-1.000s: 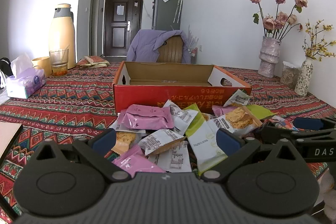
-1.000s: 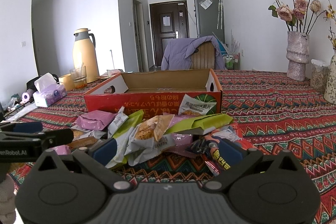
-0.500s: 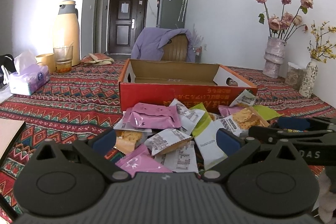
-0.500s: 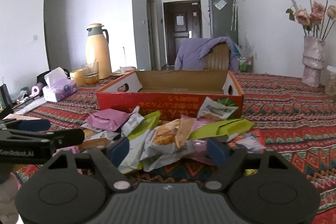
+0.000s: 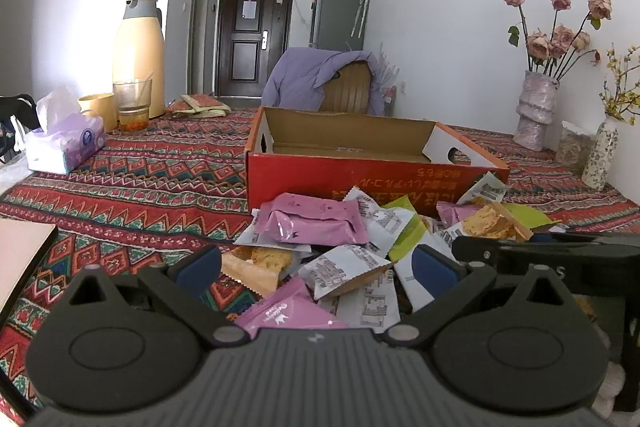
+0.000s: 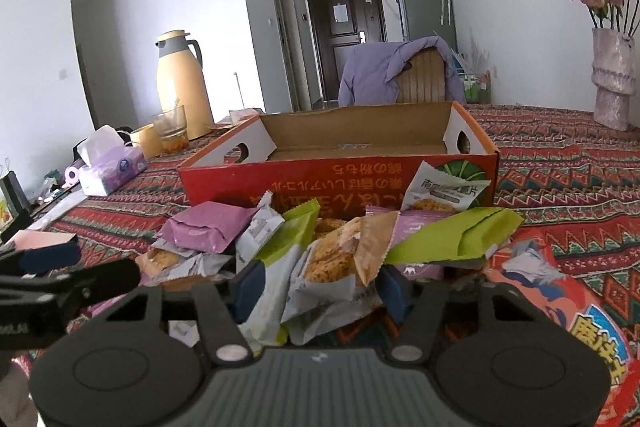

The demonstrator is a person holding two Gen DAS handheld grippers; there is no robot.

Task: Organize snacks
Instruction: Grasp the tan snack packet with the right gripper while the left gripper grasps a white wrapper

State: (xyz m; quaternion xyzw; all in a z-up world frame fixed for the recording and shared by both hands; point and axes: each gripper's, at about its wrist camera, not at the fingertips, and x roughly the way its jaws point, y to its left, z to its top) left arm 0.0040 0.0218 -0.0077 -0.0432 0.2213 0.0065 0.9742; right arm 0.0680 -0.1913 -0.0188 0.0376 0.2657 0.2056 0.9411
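Note:
A heap of snack packets lies in front of an open red cardboard box (image 5: pixel 360 183) (image 6: pixel 328 179). My left gripper (image 5: pixel 316 267) stands open over the heap's near side, with a pink packet (image 5: pixel 288 311) and a grey-white packet (image 5: pixel 344 271) between its fingers, untouched. My right gripper (image 6: pixel 320 291) is closing around a grey packet of orange crisps (image 6: pixel 332 267) and a green-white packet (image 6: pixel 276 259); the pads sit close at their sides. Each gripper shows in the other's view: the right gripper's arm (image 5: pixel 540 251) and the left gripper's arm (image 6: pixel 60 275).
On the patterned tablecloth (image 5: pixel 140 187) stand a tissue pack (image 5: pixel 66 143), a glass (image 5: pixel 132 103) and a yellow thermos (image 5: pixel 138 51) at the left, and vases of flowers (image 5: pixel 536 115) at the right. A large red bag (image 6: pixel 568 307) lies right of the heap. A chair with a purple jacket (image 5: pixel 324 79) stands behind the box.
The right gripper has moved forward into the heap and its jaws have narrowed around the crisp packet. The left gripper has barely moved and stays wide open.

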